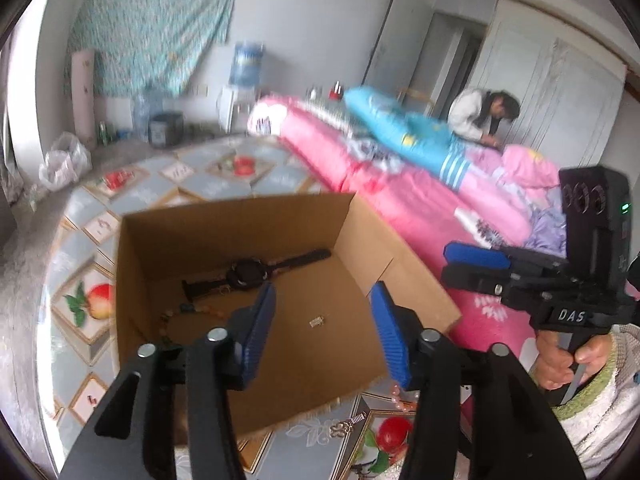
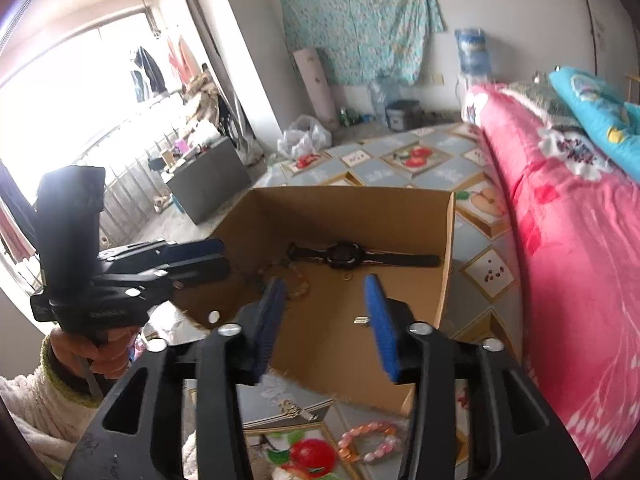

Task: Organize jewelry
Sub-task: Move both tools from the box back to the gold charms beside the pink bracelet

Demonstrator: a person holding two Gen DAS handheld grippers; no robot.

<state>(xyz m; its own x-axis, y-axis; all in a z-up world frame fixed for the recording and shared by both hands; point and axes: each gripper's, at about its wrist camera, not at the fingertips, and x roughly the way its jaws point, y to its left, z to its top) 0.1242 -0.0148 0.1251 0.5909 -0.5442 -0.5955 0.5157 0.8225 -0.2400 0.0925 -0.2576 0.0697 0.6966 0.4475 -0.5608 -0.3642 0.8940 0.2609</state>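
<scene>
Both claws, the left claw (image 1: 322,328) and the right claw (image 2: 325,320), are held wide and empty above the cardboard box (image 2: 446,240). A watch (image 2: 344,256) lies at its twelve o'clock wall, gathered there for sorting; a pink bracelet (image 2: 370,442) waits outside at six o'clock.

A fruit-patterned counter (image 2: 404,168) carries an open cardboard box (image 2: 447,248) ahead of the right tool (image 2: 326,320); a pink bead bracelet (image 2: 370,442) and a small metal clasp (image 2: 298,412) lie beneath that tool.
</scene>
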